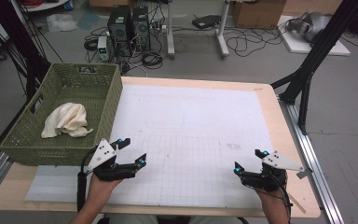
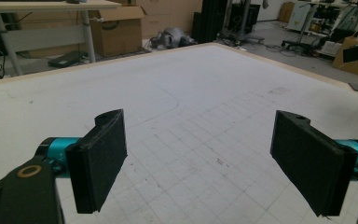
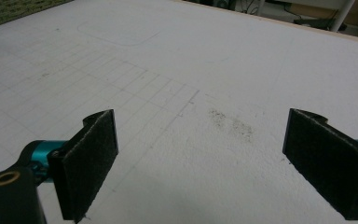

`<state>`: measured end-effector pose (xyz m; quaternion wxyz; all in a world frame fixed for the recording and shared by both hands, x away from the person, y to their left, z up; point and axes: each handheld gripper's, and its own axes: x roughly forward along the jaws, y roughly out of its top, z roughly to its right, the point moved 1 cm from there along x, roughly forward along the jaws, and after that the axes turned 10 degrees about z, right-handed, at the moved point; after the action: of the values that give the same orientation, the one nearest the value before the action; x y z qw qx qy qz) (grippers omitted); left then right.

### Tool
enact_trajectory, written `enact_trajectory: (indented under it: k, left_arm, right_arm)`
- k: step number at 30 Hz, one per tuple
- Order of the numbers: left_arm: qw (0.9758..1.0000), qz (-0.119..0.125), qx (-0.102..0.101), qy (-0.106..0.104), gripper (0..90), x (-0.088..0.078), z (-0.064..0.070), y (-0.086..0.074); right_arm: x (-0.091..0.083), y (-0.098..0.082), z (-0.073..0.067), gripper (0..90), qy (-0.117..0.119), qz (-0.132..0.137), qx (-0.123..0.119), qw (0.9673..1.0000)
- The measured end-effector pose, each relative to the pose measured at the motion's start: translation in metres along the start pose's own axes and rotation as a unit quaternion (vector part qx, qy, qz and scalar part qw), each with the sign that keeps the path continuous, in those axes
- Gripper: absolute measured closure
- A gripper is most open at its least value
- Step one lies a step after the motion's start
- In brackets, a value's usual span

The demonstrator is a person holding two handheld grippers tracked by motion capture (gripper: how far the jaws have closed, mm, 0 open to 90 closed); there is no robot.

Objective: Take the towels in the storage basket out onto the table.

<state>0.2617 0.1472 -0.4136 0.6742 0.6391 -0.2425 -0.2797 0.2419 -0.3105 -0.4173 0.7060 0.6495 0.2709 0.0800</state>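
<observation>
A cream cloth [image 1: 67, 120] lies crumpled inside the green woven basket [image 1: 105, 114] at the table's left. My left gripper [image 1: 131, 150] hovers over the white gridded mat [image 1: 191, 140] just right of the basket's near corner, jaws open and empty. In the left gripper view its two black pads [image 2: 100, 158] stand wide apart over the grid lines of the mat [image 2: 191, 135]. My right gripper [image 1: 249, 162] is held near the front right of the mat, open too, with bare mat [image 3: 205, 107] between its pads [image 3: 91, 158].
The wooden table edge [image 1: 284, 116] runs along the right, with a black stand [image 1: 307, 70] beyond it. Computer towers [image 1: 128, 25], cables and cardboard boxes [image 1: 256, 14] sit on the floor behind the table. A faint dark smudge [image 3: 233, 123] marks the mat.
</observation>
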Motion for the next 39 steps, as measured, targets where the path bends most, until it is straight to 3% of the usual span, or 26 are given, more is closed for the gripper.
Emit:
enact_trajectory:
  k: [12,19,24,31,39]
  left_arm:
    - [0.9997,0.023,-0.001,0.0,17.1,-0.009,-0.015,0.038]
    - [0.9996,0.025,-0.011,-0.009,17.4,-0.013,-0.034,0.062]
    - [0.9995,0.032,-0.007,-0.004,17.4,-0.019,-0.052,0.084]
    - [0.9991,0.035,0.005,0.021,17.6,-0.023,-0.087,0.113]
    - [0.998,0.027,0.007,0.057,17.8,-0.028,-0.124,0.127]
  right_arm:
    - [0.0,0.0,-0.001,9.4,0.004,0.001,0.0,1.0]
    - [-0.001,0.0,0.002,9.4,0.004,0.003,0.008,1.0]
    - [0.0,0.0,-0.002,9.4,0.01,-0.001,0.003,1.0]
    - [-0.001,-0.001,-0.002,9.4,0.008,-0.003,0.006,0.9999]
    - [-0.002,-0.002,-0.001,9.4,0.007,-0.002,0.009,0.9999]
